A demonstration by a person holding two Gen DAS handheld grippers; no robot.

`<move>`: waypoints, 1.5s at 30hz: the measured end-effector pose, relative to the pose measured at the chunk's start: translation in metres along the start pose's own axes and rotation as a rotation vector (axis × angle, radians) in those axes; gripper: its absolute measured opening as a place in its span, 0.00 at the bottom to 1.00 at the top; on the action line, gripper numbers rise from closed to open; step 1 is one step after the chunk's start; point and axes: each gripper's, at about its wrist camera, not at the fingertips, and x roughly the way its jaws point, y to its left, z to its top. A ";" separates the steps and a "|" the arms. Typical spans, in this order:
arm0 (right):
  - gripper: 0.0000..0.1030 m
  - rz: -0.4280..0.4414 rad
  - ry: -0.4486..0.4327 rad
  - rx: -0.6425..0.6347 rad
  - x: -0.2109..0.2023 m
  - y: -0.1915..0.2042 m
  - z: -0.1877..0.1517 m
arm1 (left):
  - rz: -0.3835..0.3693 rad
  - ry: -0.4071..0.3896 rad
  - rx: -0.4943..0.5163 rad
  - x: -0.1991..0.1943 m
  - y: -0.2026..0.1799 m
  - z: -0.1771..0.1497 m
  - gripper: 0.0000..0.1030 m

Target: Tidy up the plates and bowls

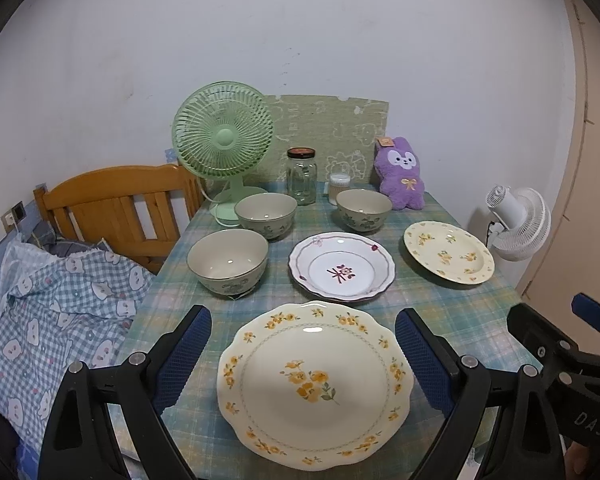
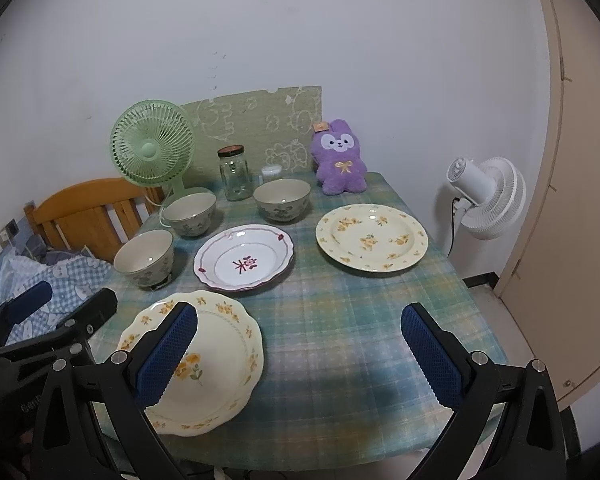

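A large yellow-flowered plate (image 1: 314, 384) lies at the table's near edge, between the wide-open fingers of my left gripper (image 1: 303, 344); it also shows in the right wrist view (image 2: 220, 360). A white plate with purple trim (image 1: 342, 266) (image 2: 244, 258) lies mid-table. A second yellow-flowered plate (image 1: 448, 250) (image 2: 372, 237) lies at the right. Three beige flowered bowls stand upright: near left (image 1: 228, 260) (image 2: 144, 258), back left (image 1: 266, 214) (image 2: 190, 213), back centre (image 1: 363, 210) (image 2: 282, 199). My right gripper (image 2: 300, 340) is open and empty above the cloth.
A green fan (image 1: 224, 140), a glass jar (image 1: 301, 176), a small cotton-swab tub (image 1: 339, 188) and a purple plush rabbit (image 1: 400, 174) stand along the back of the table. A wooden chair (image 1: 116, 208) and checked bedding (image 1: 60, 312) are left. A white fan (image 1: 516, 222) stands right.
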 end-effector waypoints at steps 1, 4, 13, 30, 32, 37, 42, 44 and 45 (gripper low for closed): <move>1.00 0.005 0.005 0.003 0.001 0.000 0.000 | 0.007 0.004 -0.007 0.000 0.002 0.000 0.91; 1.00 0.008 0.018 0.010 0.005 0.003 0.001 | 0.020 0.017 -0.018 0.003 0.009 0.003 0.91; 0.98 0.036 0.060 -0.001 0.025 0.025 0.002 | 0.054 0.039 0.010 0.015 0.025 0.003 0.91; 0.92 -0.029 0.202 -0.031 0.104 0.063 -0.007 | 0.019 0.210 0.043 0.090 0.050 -0.021 0.84; 0.91 -0.036 0.222 -0.032 0.115 0.067 -0.013 | 0.021 0.234 0.042 0.098 0.054 -0.026 0.84; 0.86 -0.060 0.294 -0.016 0.140 0.072 -0.027 | 0.024 0.307 0.017 0.122 0.063 -0.038 0.84; 0.85 -0.076 0.366 -0.021 0.163 0.077 -0.039 | 0.011 0.368 0.005 0.140 0.067 -0.050 0.79; 0.84 -0.082 0.393 -0.020 0.170 0.078 -0.043 | 0.000 0.394 0.008 0.146 0.068 -0.054 0.78; 0.83 -0.084 0.405 -0.018 0.172 0.078 -0.045 | -0.001 0.402 0.012 0.148 0.067 -0.055 0.77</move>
